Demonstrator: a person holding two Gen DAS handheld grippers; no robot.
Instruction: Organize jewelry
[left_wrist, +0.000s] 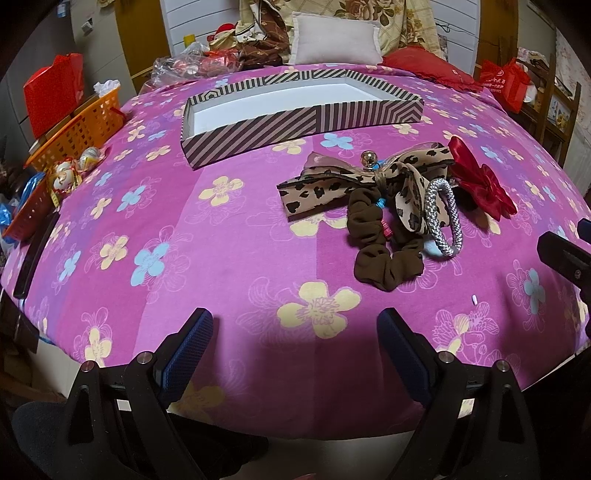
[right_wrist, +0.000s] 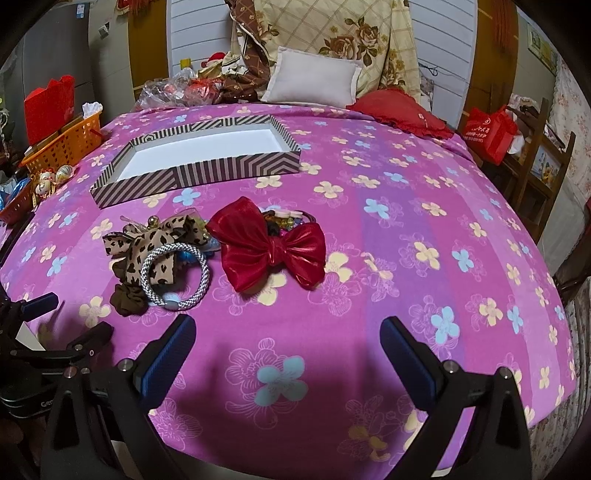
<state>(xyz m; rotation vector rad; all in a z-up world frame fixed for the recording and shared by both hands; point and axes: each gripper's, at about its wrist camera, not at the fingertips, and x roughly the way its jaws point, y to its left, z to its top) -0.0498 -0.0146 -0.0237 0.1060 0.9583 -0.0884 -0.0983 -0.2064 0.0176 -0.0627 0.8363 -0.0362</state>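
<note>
A striped box (left_wrist: 258, 127) with a white inside lies on the pink flowered bedspread; it also shows in the right wrist view (right_wrist: 192, 171). In front of it is a pile of hair accessories: a leopard-print bow (left_wrist: 354, 181) (right_wrist: 159, 240), a brown scrunchie (left_wrist: 384, 258) (right_wrist: 127, 299), a silver braided hair tie (left_wrist: 443, 218) (right_wrist: 177, 273) and a red satin bow (left_wrist: 480, 181) (right_wrist: 273, 247). Small beaded pieces (right_wrist: 284, 219) lie behind the red bow. My left gripper (left_wrist: 295, 350) is open and empty, short of the pile. My right gripper (right_wrist: 288, 354) is open and empty, near the red bow.
An orange basket (left_wrist: 79, 127) and a red basket (left_wrist: 27, 214) sit at the bed's left edge. A grey pillow (left_wrist: 334, 38), a red cushion (right_wrist: 402, 109) and clutter lie at the bedhead. Red bags (right_wrist: 487, 129) and a wooden shelf (right_wrist: 535, 155) stand on the right.
</note>
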